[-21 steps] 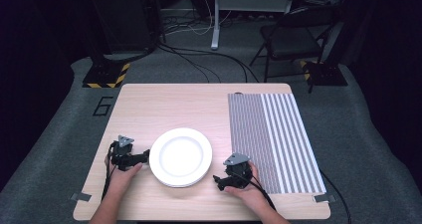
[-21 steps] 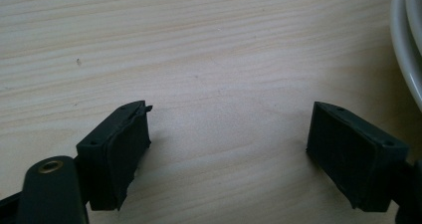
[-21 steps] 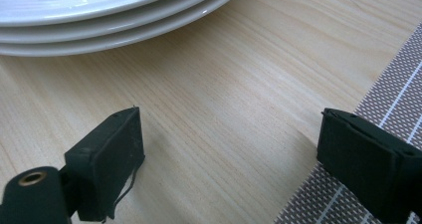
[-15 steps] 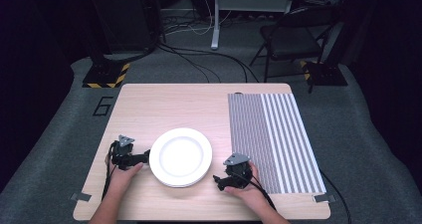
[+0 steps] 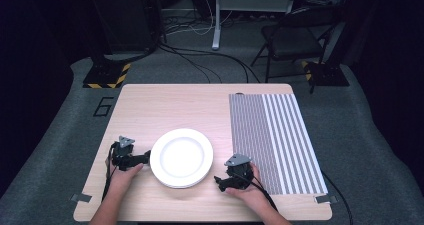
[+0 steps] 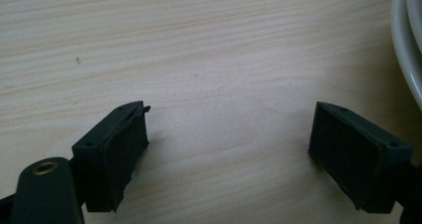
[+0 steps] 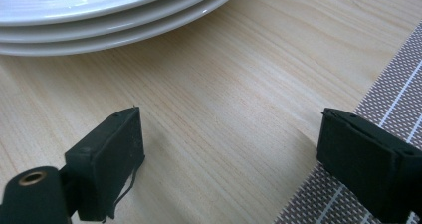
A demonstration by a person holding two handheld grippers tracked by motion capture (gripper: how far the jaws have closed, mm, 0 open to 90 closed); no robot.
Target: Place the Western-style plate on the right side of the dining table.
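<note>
A dim room with grey carpet surrounds a light wooden surface [image 5: 165,105] in the middle of the high view; a dark chair [image 5: 295,37] stands at the upper right, cables [image 5: 200,60] trail over the floor at the top centre, and a yellow-and-black striped base [image 5: 106,77] sits at the upper left.

A stack of white plates [image 5: 181,157] lies in the lower middle of the surface. The right gripper view shows three rims one above another along its top edge. A striped grey placemat [image 5: 272,140] covers the right part of the surface, well clear of the plates.

The left hand-held gripper [image 5: 146,158] lies at the lower left of the high view, its tips just beside the left rim of the stack, held by the person's left hand [image 5: 125,172]. In the left gripper view its jaws are spread wide over bare wood, with the plate rim curving down the right edge of the frame; whether a jaw touches the rim cannot be told.

The right hand-held gripper [image 5: 218,182] rests at the lower centre right, between the stack and the placemat, held by the right hand [image 5: 247,190]. In the right gripper view its jaws stand wide apart with nothing between them; the right-side jaw sits over the placemat's edge, the left-side one over bare wood below the plates.
</note>
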